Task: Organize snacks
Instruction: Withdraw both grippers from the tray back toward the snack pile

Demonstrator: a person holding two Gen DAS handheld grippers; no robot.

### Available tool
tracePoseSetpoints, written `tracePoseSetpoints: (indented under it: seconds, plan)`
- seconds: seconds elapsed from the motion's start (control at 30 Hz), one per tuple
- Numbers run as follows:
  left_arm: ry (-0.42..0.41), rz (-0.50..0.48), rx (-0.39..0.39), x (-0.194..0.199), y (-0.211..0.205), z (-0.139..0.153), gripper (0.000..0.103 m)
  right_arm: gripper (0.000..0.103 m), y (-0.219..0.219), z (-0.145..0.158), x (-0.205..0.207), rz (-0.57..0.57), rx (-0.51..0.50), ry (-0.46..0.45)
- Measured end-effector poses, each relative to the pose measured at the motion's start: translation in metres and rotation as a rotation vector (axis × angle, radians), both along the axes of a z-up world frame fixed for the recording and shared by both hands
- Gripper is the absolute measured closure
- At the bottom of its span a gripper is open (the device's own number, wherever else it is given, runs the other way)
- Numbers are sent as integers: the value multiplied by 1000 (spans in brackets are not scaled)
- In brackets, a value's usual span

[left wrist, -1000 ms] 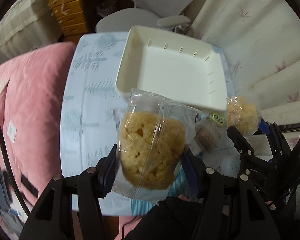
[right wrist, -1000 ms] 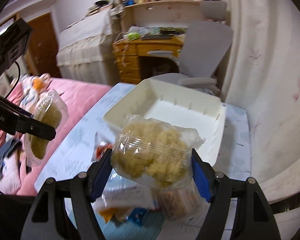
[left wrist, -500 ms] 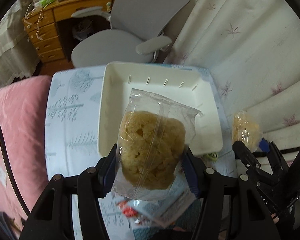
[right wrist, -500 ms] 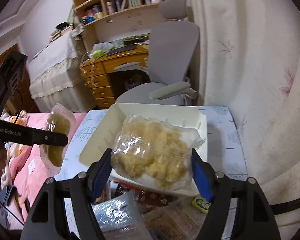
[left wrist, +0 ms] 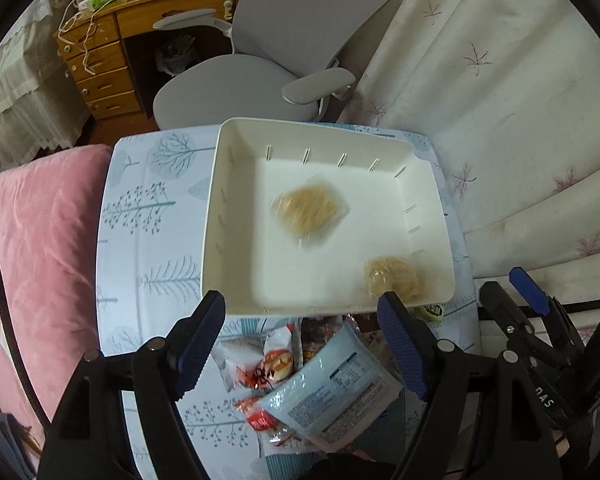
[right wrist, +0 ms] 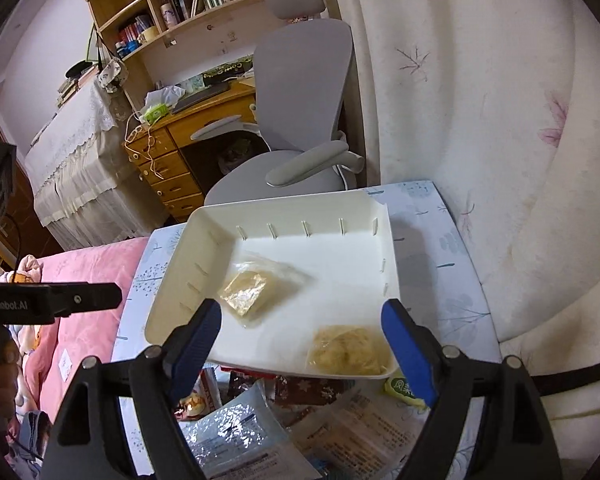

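Both hand-held grippers empty above a white tray holding two snack bags

Our left hand-held gripper and right hand-held gripper hang over the near edge of the tray, jaws spread wide with nothing between them, likely so they clear the rim. One clear bag of yellow puffed snack sits mid-frame in the tray, blurred in the left view; a second bag lies in the tray's lower right corner, partly behind a blue pad. They sit apart, each under the gripper nearest it. On the patterned bench at the bottom of both frames wait a pale blue packet, a red-and-white packet and a small green sweet; the gripper bodies cover part of that pile, so we cannot count it.
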State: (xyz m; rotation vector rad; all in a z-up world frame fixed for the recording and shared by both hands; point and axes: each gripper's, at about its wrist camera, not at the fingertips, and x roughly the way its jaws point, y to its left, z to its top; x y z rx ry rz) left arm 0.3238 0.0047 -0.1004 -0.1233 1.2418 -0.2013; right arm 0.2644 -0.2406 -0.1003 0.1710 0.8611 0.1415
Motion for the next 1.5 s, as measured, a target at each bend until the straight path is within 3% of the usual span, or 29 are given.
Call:
tracePoseSetpoints:
  seconds: [0.43,0.6,0.97,1.23,1.5]
  plan:
    - [-32,83,5,-87,-7,12,26,20,-31,2,-55,38,77,-8]
    - [-45,156,-4,-129,-9,9,26,20,-45,-8,-75,88,139,42]
    - [2,262,25,-203,-5,-7,26,20,-55,-43,-107,175,155,182]
    - [10,254,29,-219,-7,-19,26,20,-56,-61,-115,173,218,267]
    - [24,158,20,-209,2,-31,26,20,-62,-56,-113,65,279,253]
